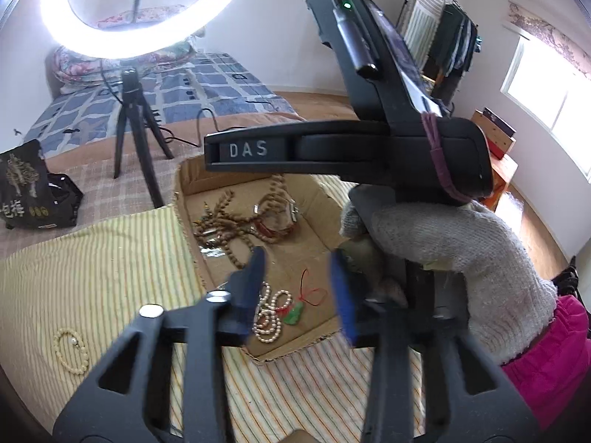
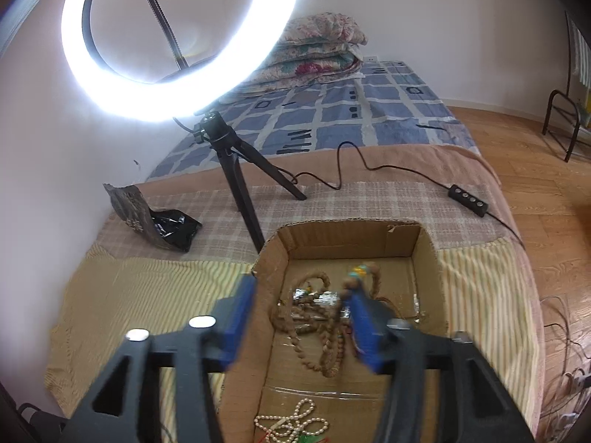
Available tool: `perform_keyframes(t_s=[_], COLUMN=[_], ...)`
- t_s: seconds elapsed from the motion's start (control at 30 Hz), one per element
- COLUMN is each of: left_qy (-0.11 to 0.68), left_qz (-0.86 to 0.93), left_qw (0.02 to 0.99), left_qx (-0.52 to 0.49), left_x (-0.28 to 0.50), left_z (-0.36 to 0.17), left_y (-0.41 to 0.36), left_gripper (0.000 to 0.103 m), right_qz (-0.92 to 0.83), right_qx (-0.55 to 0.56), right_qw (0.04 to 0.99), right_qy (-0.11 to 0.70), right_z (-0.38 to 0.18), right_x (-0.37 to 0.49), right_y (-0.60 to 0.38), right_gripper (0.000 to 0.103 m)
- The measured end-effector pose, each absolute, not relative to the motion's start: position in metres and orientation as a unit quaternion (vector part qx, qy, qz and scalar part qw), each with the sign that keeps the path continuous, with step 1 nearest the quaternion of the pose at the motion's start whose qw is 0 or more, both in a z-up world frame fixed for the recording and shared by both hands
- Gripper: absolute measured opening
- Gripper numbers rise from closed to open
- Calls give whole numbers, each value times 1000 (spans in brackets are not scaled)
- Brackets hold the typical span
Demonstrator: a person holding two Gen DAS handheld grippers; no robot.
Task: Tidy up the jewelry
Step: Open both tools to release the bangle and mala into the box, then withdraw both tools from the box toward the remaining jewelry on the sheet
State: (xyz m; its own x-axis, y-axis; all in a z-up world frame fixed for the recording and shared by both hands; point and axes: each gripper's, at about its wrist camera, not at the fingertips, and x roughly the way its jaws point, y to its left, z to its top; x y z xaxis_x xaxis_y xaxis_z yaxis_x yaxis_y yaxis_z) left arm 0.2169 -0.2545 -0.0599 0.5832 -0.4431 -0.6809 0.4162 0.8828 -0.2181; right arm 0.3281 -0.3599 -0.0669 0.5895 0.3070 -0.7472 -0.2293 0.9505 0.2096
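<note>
Right wrist: both grippers' fingers parted, empty, over cardboard box (image 2: pixel 430 258) (walls close); brown beads (image 2: pixel 317 332) below.

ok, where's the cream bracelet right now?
Left wrist view, lower left: the cream bracelet lies on the striped cloth, outside the box, left of the left gripper.

The box (image 2: pixel 428 254) is rough, matt cardboard. Pearls (image 1: pixel 267 317) shine glossy; the brown beads (image 2: pixel 325 354) look like dull wood. The striped cloth (image 1: pixel 92 269) is coarse weave. Blue gripper pads (image 1: pixel 341 291) look smooth plastic, the glove (image 1: pixel 443 236) knitted wool.
</note>
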Motion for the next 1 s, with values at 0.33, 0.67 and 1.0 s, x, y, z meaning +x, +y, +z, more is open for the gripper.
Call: perform_keyframes(t_s=[0.33, 0.67, 1.0], left_qy=[400, 406, 406], left_qz=[-226, -222, -224], left_qw=[888, 886, 886], left_qx=[-24, -22, -16], left_x=[220, 219, 214], left_z=[-62, -62, -60], left_y=[-248, -245, -240], left_gripper=[70, 71, 71], right_qz=[115, 115, 109], right_qx=[23, 22, 14], right_qw=[901, 903, 905], right_qy=[418, 413, 410], right_z=[-61, -54, -49], right_x=[326, 322, 315], right_y=[-362, -359, -357], right_gripper=[103, 103, 103])
